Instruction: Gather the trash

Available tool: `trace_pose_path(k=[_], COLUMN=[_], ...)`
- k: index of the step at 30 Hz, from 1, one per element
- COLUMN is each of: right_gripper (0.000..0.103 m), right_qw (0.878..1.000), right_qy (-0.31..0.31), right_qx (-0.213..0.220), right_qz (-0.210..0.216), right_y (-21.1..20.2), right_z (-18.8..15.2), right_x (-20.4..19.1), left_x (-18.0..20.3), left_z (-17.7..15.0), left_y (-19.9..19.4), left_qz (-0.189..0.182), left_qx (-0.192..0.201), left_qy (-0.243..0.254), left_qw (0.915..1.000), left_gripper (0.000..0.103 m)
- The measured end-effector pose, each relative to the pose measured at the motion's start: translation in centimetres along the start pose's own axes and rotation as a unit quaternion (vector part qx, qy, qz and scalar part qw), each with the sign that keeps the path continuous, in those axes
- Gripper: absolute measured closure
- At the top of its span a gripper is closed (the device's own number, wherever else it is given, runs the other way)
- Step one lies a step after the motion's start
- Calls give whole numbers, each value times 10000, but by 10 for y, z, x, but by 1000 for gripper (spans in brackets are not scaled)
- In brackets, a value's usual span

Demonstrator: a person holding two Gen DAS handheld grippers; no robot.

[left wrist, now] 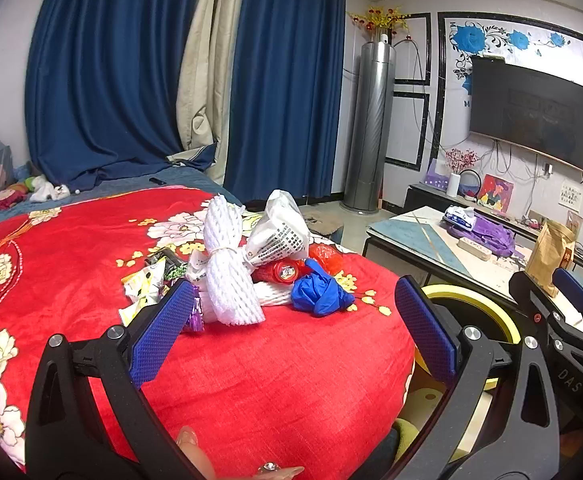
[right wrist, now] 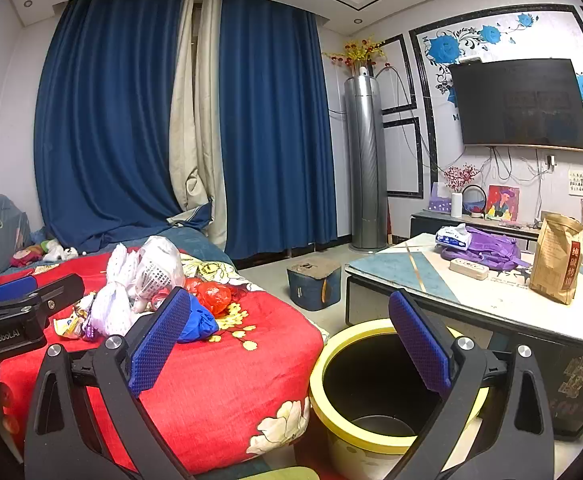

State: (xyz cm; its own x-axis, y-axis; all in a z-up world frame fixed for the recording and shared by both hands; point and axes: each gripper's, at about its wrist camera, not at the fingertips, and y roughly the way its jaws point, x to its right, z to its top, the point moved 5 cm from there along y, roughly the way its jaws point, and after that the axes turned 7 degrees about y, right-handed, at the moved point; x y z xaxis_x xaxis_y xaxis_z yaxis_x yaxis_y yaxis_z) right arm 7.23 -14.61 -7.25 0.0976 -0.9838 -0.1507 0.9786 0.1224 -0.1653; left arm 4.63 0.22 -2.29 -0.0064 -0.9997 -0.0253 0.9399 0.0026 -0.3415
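A pile of trash lies on the red flowered blanket (left wrist: pixel 71 264): a white foam net bundle (left wrist: pixel 227 264), a white printed bag (left wrist: pixel 279 228), a blue glove (left wrist: pixel 319 292), a red bottle (left wrist: pixel 279 272), a red bag (left wrist: pixel 327 256) and snack wrappers (left wrist: pixel 147 284). My left gripper (left wrist: pixel 291 332) is open and empty, just short of the pile. My right gripper (right wrist: pixel 291 344) is open and empty, above the rim of the yellow-rimmed bin (right wrist: pixel 355 432) beside the bed. The pile (right wrist: pixel 139 280) sits to its left.
A low table (right wrist: pixel 431 280) to the right holds a brown paper bag (right wrist: pixel 557 260), a purple bag (right wrist: pixel 487 248) and a power strip (right wrist: pixel 469 269). A small stool (right wrist: pixel 313 282) stands on the floor. Blue curtains, a tower air conditioner (right wrist: pixel 367 160) and a TV (right wrist: pixel 519 104) line the walls.
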Motion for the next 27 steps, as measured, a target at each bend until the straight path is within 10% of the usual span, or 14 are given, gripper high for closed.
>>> trace_pose_path(k=[27], right_gripper=[6], right_qw=[9917], right_qy=[-99], right_qx=[-631], right_qz=[1120], right_y=[30], right_z=[-9], right_x=[-54], left_x=[-57], left_z=[2], left_y=[8], left_qz=[360], left_qx=[-220], left_qy=[-558], left_qw=[9976], left_gripper=[11])
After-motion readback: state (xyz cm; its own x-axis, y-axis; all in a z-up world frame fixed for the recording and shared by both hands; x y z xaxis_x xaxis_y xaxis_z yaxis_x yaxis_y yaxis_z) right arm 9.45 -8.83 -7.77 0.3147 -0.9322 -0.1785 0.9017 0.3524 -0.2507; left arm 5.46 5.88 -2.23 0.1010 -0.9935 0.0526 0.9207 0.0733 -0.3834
